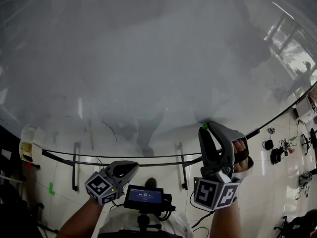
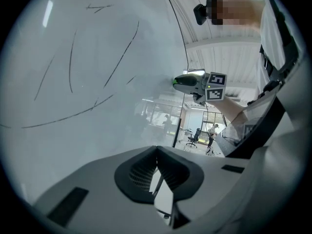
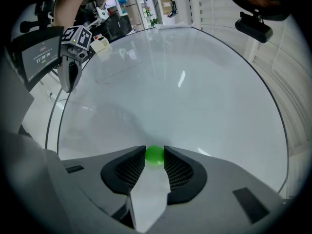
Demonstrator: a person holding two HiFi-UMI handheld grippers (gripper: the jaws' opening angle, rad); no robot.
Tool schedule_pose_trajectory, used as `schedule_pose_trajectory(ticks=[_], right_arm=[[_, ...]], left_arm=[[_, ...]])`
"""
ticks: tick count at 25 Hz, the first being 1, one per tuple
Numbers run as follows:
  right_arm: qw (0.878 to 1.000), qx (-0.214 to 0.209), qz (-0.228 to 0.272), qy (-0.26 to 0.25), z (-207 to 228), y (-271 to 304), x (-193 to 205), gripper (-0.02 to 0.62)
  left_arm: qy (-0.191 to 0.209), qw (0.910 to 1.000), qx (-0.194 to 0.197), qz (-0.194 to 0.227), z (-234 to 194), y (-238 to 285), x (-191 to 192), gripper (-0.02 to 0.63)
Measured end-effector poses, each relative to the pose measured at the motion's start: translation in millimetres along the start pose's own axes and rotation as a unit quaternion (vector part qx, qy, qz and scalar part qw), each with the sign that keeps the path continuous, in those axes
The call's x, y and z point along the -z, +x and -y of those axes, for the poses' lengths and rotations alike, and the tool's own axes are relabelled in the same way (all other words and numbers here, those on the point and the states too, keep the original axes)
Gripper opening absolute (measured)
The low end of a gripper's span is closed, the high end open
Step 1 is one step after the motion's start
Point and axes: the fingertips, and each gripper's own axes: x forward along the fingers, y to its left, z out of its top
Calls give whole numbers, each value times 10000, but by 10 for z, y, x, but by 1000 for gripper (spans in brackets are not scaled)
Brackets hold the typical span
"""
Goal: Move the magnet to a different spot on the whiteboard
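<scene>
Right tool [image 3: 155,151] tight on green magnet [image 3: 155,155] against whiteboard [image 3: 195,91]; left tool [image 2: 156,149] closed, empty

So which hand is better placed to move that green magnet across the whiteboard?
Right. The right gripper has the green magnet between its jaws, against the whiteboard. The left gripper is far from the magnet, jaws together and empty.
</scene>
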Motion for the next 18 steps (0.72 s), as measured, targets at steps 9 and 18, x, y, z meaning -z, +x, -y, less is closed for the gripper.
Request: schedule_pose_trajectory(ticks=[9,18], right_arm=[[9991,-190,332,186,-88,-98,-249,152],[9862,-606,1074,1108,-400,-135,-737,152]], left_arm=[[79,9998,-171,77,35,-228,2,34],[26,9989,-444,147,4,-745,107,34]])
